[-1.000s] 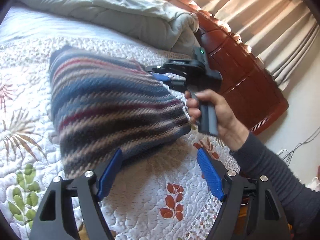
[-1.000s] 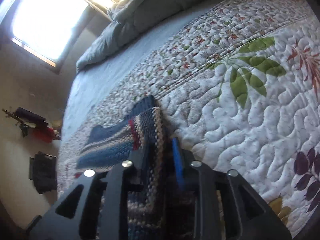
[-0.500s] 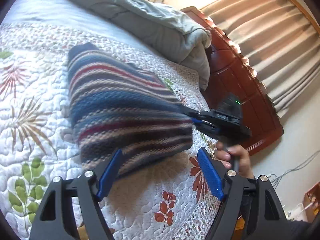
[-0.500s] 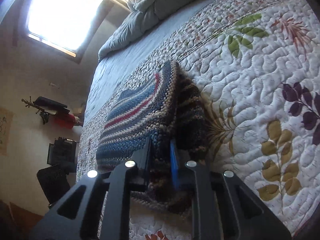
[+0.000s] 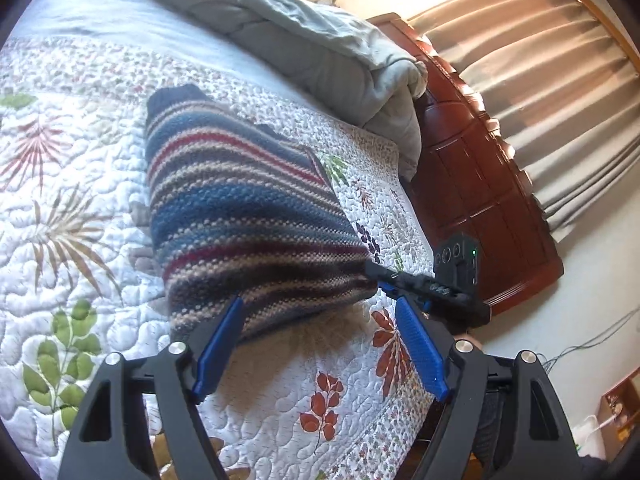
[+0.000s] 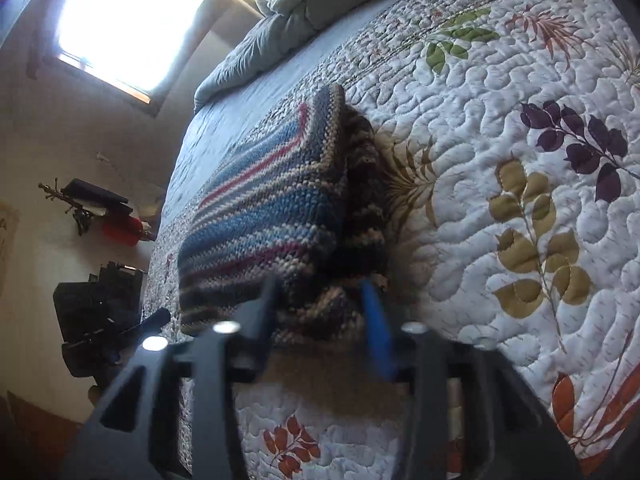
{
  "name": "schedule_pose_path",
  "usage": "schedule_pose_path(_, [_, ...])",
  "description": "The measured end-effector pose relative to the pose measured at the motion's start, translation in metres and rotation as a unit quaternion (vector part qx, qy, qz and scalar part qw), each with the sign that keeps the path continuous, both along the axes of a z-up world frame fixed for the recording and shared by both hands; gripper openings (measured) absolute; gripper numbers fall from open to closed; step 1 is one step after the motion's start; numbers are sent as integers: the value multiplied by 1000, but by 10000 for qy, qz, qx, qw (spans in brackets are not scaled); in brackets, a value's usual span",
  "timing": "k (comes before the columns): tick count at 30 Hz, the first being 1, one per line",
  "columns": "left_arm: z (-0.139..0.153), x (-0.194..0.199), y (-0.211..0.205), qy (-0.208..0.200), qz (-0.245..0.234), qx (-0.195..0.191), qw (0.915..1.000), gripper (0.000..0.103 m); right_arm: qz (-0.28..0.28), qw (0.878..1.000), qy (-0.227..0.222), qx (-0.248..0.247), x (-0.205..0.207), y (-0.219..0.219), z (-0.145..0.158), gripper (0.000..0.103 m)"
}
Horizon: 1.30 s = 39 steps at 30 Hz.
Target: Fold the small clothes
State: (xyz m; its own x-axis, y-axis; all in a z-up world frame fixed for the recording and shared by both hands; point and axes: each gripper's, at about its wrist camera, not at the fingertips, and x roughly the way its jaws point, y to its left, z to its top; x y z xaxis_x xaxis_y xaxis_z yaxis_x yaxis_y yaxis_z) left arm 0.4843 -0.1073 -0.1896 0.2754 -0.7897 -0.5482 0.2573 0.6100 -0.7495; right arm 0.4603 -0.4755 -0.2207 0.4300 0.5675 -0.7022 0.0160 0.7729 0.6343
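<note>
A striped knit garment (image 5: pixel 248 216), blue, red and beige, lies folded on the quilted bedspread (image 5: pixel 72 216). My left gripper (image 5: pixel 320 352) is open and empty, just short of the garment's near edge. My right gripper (image 5: pixel 384 280) shows in the left wrist view at the garment's right corner. In the right wrist view the right gripper (image 6: pixel 324 320) has its jaws apart with the garment's near edge (image 6: pixel 280 240) between them, no longer pinched.
A grey duvet (image 5: pixel 304 36) is bunched at the head of the bed. A dark wood headboard (image 5: pixel 480 184) and beige curtains (image 5: pixel 560 80) stand to the right. The bed's near edge (image 5: pixel 400 432) is close by. A bright window (image 6: pixel 132 16) shows in the right wrist view.
The right gripper carried the garment's edge towards the bed's near side, folding it over, and has now opened its jaws. The left gripper stayed open and shifted its view.
</note>
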Motion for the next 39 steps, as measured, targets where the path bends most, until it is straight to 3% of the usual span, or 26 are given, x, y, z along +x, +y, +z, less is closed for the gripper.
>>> schedule_pose_path(4, [-16,-2,1,334,24,43,9994,80,-151,9994,283,-132,-8,-2,-21,16])
schedule_pose_path(8, [-9,-5,11,312,72,-77,9995,80,-55,10000,16,16,-17,-3,4,20])
schedule_pose_path(11, [-1,-2,22,200,161,-33,9997,82,29,9998,-196,-33,-16,-1,21,36])
schedule_pose_path(12, [1,-1,26,192,213,13,9996,82,-17,9998,-179,-12,-10,-1,22,48])
schedule_pose_path(17, [-1,10,35,211,342,280,9988,82,-72,9989,215,418,31,0,7,52])
schedule_pose_path(18, [0,13,35,202,355,334,9986,83,8,9981,316,537,37,3,0,50])
schedule_pose_path(19, [-1,18,36,222,370,362,9984,85,130,9975,378,575,42,6,-4,20])
schedule_pose_path(20, [-3,23,38,266,378,355,9983,86,172,9983,389,408,44,8,-6,14])
schedule_pose_path(21, [-7,30,40,323,418,354,9980,86,107,9988,436,190,44,7,-10,14])
schedule_pose_path(24, [-19,51,46,557,534,411,9962,86,-10,9980,610,150,47,2,-19,15])
schedule_pose_path(27, [-28,68,50,776,548,361,9948,86,96,9977,506,444,45,-3,-5,30])
schedule_pose_path(29, [-30,79,51,795,519,360,9948,86,-32,9984,378,420,52,-11,5,57])
schedule_pose_path(30, [-32,85,51,827,482,336,9948,86,-184,9983,366,420,58,-17,6,85])
schedule_pose_path(31, [-35,89,51,879,471,301,9946,87,-275,9976,411,493,65,-22,4,93])
schedule_pose_path(34, [-47,101,53,1114,523,173,9922,88,-158,9913,831,1006,90,-24,-13,93])
schedule_pose_path(39, [-60,112,54,1238,563,-152,9906,89,413,9843,1334,1079,118,0,-37,94])
